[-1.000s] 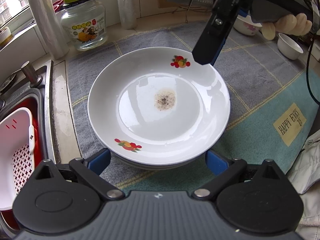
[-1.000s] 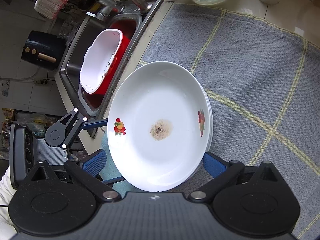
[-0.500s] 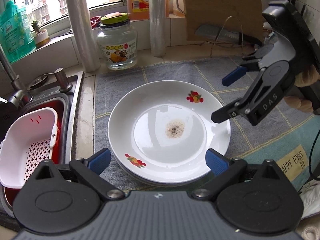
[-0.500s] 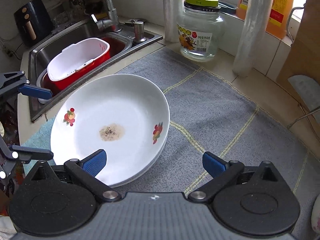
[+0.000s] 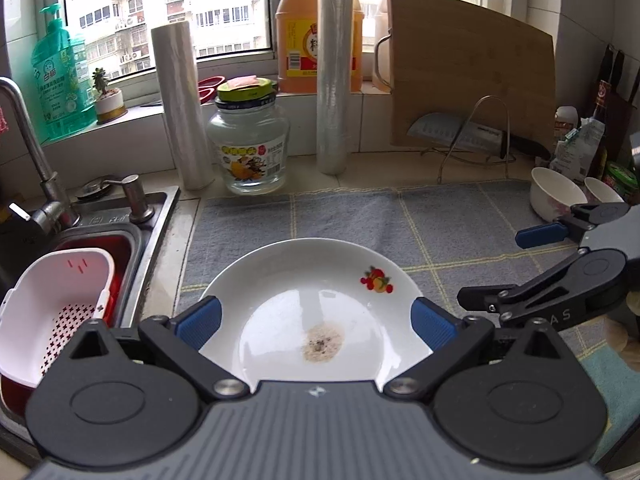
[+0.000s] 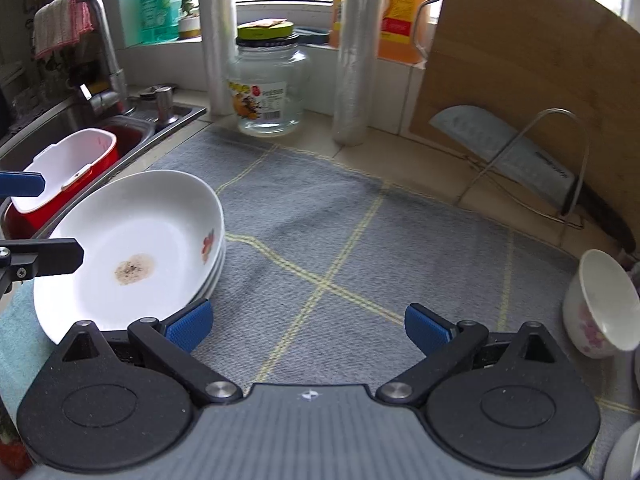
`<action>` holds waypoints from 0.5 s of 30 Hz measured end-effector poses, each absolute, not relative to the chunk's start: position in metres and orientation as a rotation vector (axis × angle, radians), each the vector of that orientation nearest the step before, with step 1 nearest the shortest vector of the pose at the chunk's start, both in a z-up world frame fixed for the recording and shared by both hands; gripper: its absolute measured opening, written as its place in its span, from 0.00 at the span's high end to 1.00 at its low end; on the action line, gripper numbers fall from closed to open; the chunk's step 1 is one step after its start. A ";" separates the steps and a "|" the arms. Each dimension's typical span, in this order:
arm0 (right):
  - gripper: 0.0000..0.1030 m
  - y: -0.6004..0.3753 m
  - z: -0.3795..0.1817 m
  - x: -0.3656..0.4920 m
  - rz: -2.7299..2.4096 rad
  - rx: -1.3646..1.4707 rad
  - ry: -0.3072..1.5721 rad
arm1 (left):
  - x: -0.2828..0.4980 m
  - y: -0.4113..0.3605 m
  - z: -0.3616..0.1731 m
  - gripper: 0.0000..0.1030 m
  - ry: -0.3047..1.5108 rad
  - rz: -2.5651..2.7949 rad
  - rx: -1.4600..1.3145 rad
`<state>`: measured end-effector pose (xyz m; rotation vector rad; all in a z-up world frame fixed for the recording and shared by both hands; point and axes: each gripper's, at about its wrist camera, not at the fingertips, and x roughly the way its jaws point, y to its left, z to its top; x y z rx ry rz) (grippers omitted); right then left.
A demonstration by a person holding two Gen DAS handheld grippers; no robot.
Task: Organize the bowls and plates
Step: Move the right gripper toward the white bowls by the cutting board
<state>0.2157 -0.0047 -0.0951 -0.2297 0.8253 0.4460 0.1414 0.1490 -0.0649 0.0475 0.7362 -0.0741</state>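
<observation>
A stack of white plates (image 5: 280,300) with fruit prints rests on the grey checked mat (image 5: 440,224). The top plate has a brown stain in its middle. My left gripper (image 5: 316,322) is open, low over the near rim, a blue pad on each side of the stack and holding nothing. My right gripper (image 5: 490,266) hovers open to the right of the plates. In the right wrist view the plates (image 6: 132,240) lie at the left, my right gripper (image 6: 308,326) is open over bare mat, and my left gripper (image 6: 62,220) reaches in from the left edge. Two white bowls (image 5: 556,194) (image 5: 602,190) stand at the far right.
A sink (image 5: 100,232) at the left holds a white colander (image 5: 52,312) in a red basin. Along the back stand a glass jar (image 5: 248,152), two film rolls (image 5: 332,76), an oil bottle (image 5: 308,28), and a cutting board (image 5: 472,72) with a cleaver (image 6: 508,156) on a wire rack.
Both views have tilted up from looking down on the plate to looking level along the counter. My right gripper has moved right, away from the plates. My left gripper has dropped toward the near rim.
</observation>
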 end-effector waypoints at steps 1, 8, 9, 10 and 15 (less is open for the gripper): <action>0.00 -0.015 -0.091 0.211 0.421 -0.220 0.804 | 0.144 0.142 -0.065 0.02 0.730 -0.100 0.050; 0.00 -0.084 -0.084 0.185 0.221 -0.245 0.707 | 0.158 0.085 -0.066 0.02 0.710 -0.231 0.065; 0.00 -0.094 -0.084 0.182 0.208 -0.241 0.704 | 0.160 0.076 -0.066 0.02 0.712 -0.243 0.070; 0.00 -0.106 -0.085 0.179 0.193 -0.238 0.702 | 0.161 0.064 -0.068 0.02 0.714 -0.253 0.075; 0.00 -0.169 -0.087 0.164 0.157 -0.207 0.696 | 0.160 0.010 -0.071 0.02 0.721 -0.253 0.077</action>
